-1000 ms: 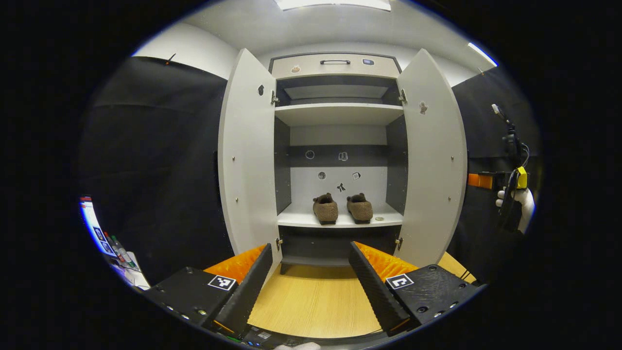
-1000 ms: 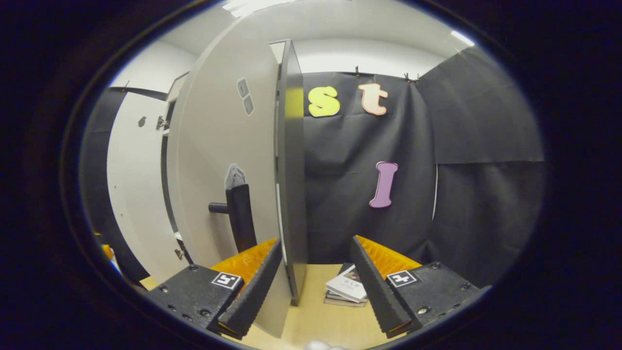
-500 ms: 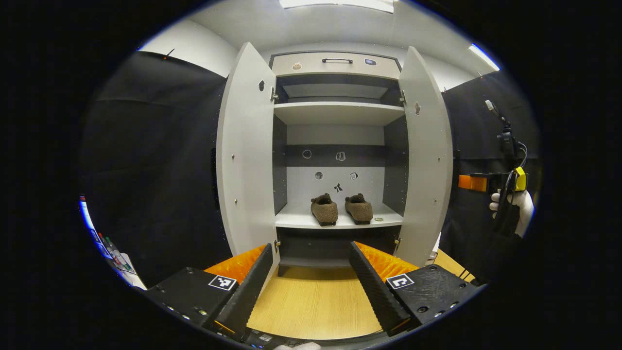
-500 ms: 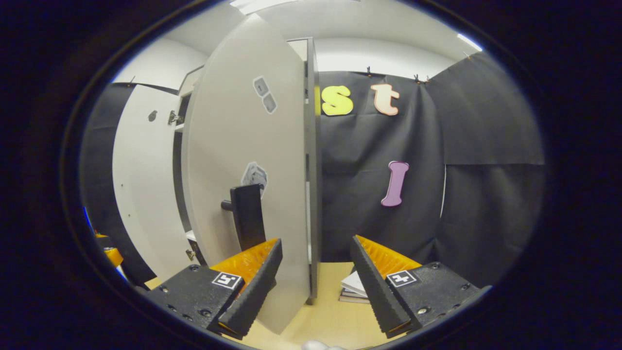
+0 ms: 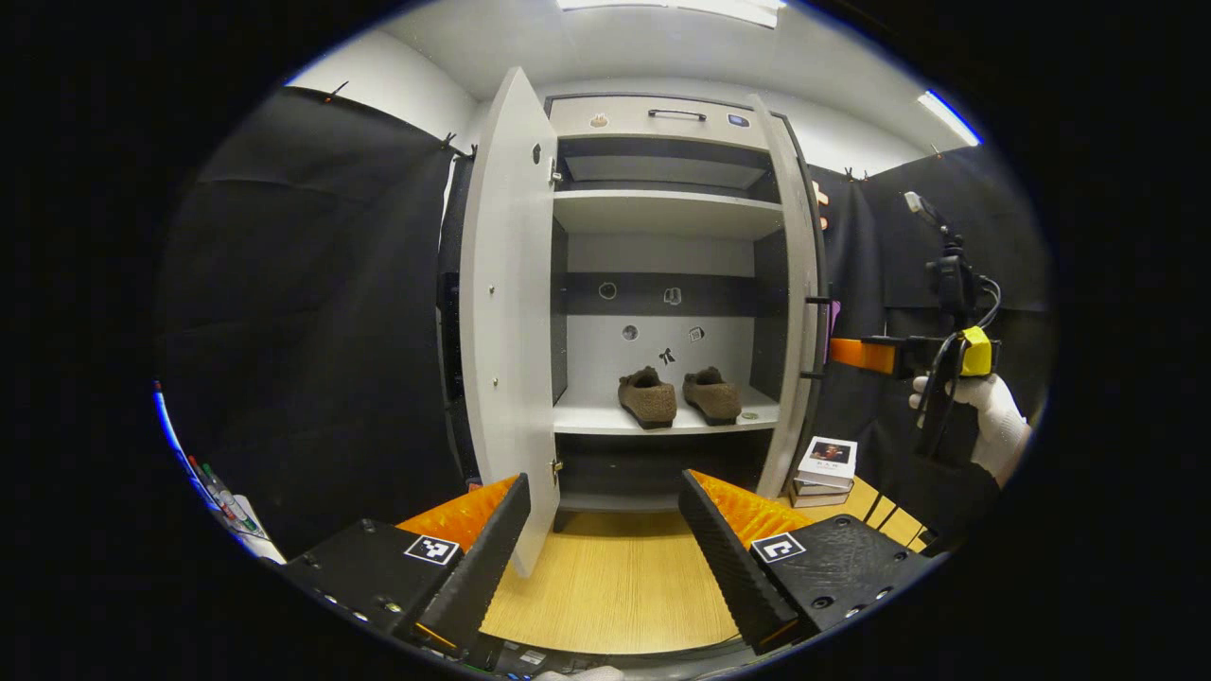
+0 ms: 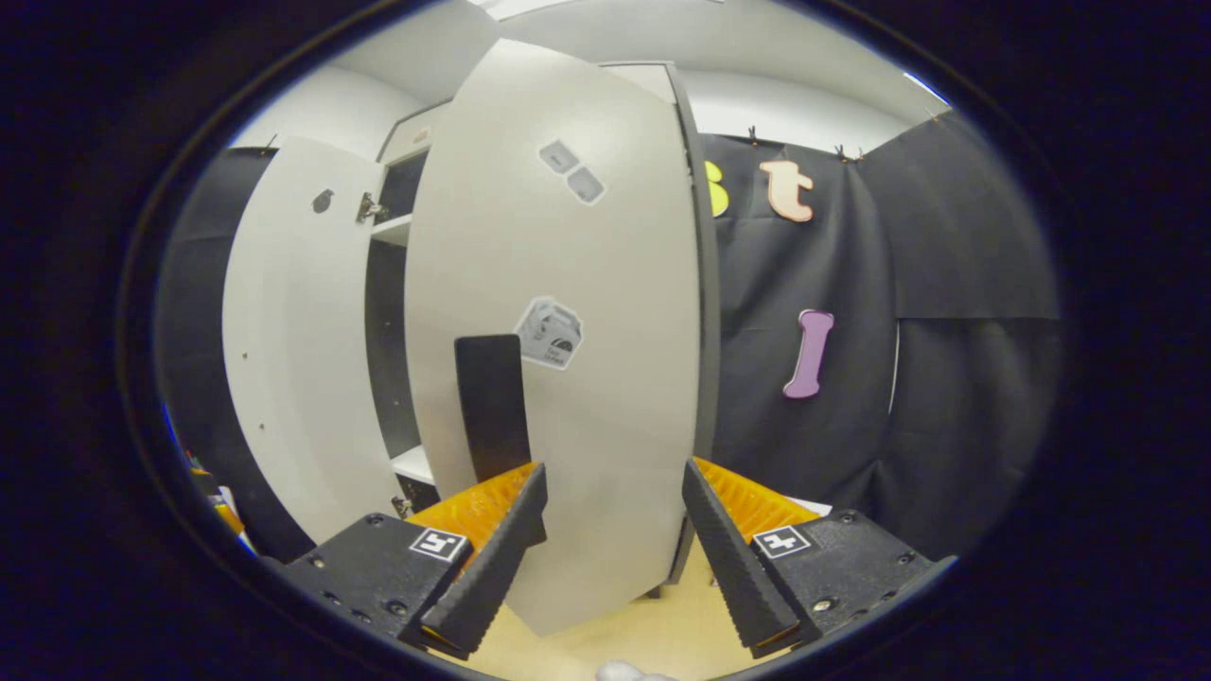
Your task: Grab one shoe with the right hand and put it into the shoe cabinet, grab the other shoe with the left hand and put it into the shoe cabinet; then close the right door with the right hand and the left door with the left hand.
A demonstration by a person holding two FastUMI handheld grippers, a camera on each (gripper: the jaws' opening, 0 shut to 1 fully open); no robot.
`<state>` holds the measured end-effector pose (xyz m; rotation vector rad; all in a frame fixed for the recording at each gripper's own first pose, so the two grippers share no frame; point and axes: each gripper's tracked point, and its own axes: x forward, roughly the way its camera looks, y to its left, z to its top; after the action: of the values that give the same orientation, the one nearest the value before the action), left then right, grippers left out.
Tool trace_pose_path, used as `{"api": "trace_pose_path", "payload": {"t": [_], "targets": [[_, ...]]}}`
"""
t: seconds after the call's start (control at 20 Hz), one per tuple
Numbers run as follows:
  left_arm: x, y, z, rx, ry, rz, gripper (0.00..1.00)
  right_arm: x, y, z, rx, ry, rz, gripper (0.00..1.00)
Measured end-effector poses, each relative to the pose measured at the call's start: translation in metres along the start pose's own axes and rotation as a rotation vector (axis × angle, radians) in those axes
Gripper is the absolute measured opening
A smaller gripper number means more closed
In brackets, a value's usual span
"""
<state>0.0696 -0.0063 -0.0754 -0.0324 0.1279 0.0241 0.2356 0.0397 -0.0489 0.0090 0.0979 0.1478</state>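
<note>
Grey-white board makes up the shoe cabinet (image 5: 662, 213) we face in the left gripper view, and going left to right we meet its left door (image 5: 501, 312) swung wide open, then the two brown shoes (image 5: 648, 398) (image 5: 712, 394) side by side on the lower shelf (image 5: 605, 420) at about 12 o'clock from our left tool (image 5: 601, 544), whose fingers stand apart with nothing between them. At 2 o'clock the right door (image 5: 793, 312) stands edge-on, partly closed, with a stack of books (image 5: 823, 465) on the wooden floor (image 5: 615, 591) beside it, and at 3 o'clock a gloved hand (image 5: 989, 421) holds our right tool (image 5: 856, 353). In the right gripper view, the right tool's fingers (image 6: 492, 553) are spread apart just before the right door's outer face, near its dark handle (image 6: 490, 407) at 11 o'clock.
</note>
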Motion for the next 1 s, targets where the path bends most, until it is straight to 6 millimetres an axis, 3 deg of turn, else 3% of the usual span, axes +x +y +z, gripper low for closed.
{"api": "trace_pose_path", "payload": {"t": [0.2, 0.5, 0.7, 1.0], "targets": [[-0.002, 0.022, 0.002, 0.006, -0.002, -0.001, 0.96, -0.015, 0.012, -0.003, -0.001, -0.006, -0.021, 0.97], [0.015, 0.079, 0.006, 0.007, -0.002, 0.012, 0.96, -0.072, 0.019, -0.014, 0.010, 0.001, -0.083, 0.97], [0.041, 0.136, 0.022, 0.033, -0.026, 0.064, 0.96, -0.113, 0.027, -0.037, 0.009, 0.029, -0.130, 0.97], [0.089, 0.210, 0.063, 0.042, -0.089, 0.146, 0.96, -0.165, 0.032, -0.073, 0.016, 0.088, -0.207, 0.97]]}}
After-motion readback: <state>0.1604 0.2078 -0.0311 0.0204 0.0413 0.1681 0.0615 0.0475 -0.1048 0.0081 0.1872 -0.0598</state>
